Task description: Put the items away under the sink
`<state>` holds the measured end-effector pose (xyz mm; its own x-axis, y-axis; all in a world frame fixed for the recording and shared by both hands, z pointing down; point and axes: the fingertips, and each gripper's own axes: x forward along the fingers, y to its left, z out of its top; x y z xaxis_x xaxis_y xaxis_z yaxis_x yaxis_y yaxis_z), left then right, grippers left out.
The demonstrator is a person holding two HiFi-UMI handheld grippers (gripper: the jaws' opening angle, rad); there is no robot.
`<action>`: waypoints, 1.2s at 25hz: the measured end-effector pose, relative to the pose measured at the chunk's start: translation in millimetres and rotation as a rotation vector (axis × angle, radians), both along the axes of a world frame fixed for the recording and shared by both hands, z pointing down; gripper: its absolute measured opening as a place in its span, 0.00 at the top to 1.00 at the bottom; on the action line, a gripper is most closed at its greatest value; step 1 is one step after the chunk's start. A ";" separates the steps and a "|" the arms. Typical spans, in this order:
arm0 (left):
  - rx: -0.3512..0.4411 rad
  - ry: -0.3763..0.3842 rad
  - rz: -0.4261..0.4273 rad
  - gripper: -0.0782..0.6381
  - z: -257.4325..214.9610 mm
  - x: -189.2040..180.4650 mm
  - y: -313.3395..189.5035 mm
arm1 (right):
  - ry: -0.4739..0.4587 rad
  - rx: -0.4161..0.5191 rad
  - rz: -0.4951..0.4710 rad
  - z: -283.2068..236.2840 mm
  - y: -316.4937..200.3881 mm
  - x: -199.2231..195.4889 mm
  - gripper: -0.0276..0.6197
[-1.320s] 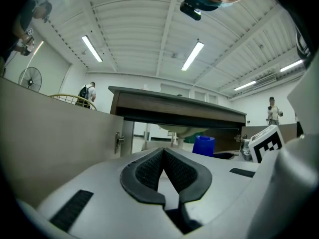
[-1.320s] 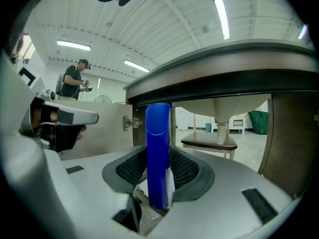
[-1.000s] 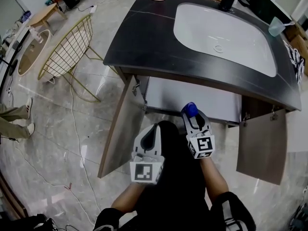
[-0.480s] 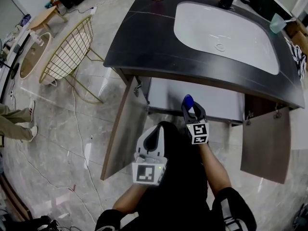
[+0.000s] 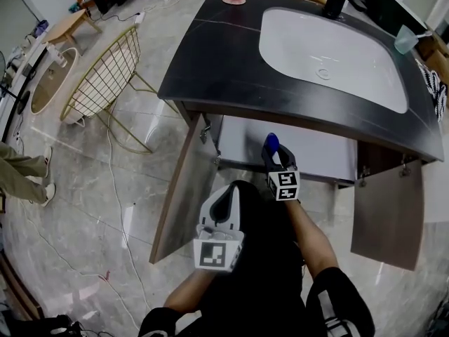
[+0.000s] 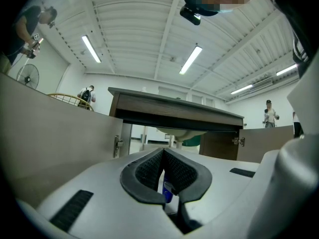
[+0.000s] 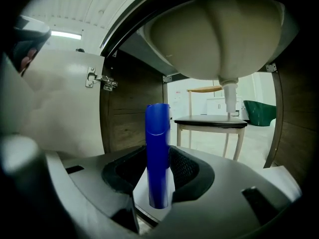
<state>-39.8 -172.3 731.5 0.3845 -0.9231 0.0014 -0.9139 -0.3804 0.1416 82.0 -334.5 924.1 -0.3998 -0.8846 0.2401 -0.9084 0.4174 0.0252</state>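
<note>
Right gripper view: right claw [image 7: 158, 177] clamps blue bottle [image 7: 158, 138] under basin [image 7: 219, 34].

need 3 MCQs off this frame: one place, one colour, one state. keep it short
1. Where is the right claw?
A. over the countertop
B. at the open cabinet under the sink
C. beside the wire chair

2. What colour is the bottle in the right claw?
A. red
B. blue
C. green

3. How do the cabinet doors stand?
A. both shut
B. one open, one shut
C. both open

Answers:
1 B: the head view shows the claw just below the counter's front edge, at the cabinet opening.
2 B: the right gripper view shows a blue bottle upright with the claw shut on it.
3 C: the left door and the right door are both swung out toward the person.
</note>
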 end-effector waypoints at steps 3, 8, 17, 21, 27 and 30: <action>0.001 -0.002 0.000 0.87 -0.9 0.0 -0.5 | 0.012 -0.007 -0.002 9.0 -9.4 -1.5 0.73; -0.003 -0.011 0.005 0.87 -0.5 -1.7 -1.5 | 0.027 -0.028 -0.010 32.3 -18.9 -4.6 0.73; -0.015 -0.009 -0.006 0.87 5.0 -6.2 -8.3 | 0.036 -0.057 -0.016 60.8 -31.5 -7.7 0.73; -0.021 -0.004 -0.011 0.87 6.5 -8.2 -10.9 | 0.034 -0.063 0.000 69.1 -36.0 -4.1 0.73; -0.026 -0.004 -0.012 0.87 9.1 -9.4 -13.6 | 0.044 -0.082 0.009 82.5 -41.7 -1.1 0.73; -0.034 -0.002 -0.010 0.87 11.6 -8.8 -11.7 | 0.053 -0.096 0.009 91.3 -39.1 -0.2 0.73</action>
<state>-48.7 -184.1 743.1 0.3754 -0.9263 0.0331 -0.9178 -0.3665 0.1524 81.8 -373.6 1015.4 -0.3763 -0.8601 0.3445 -0.9106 0.4120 0.0340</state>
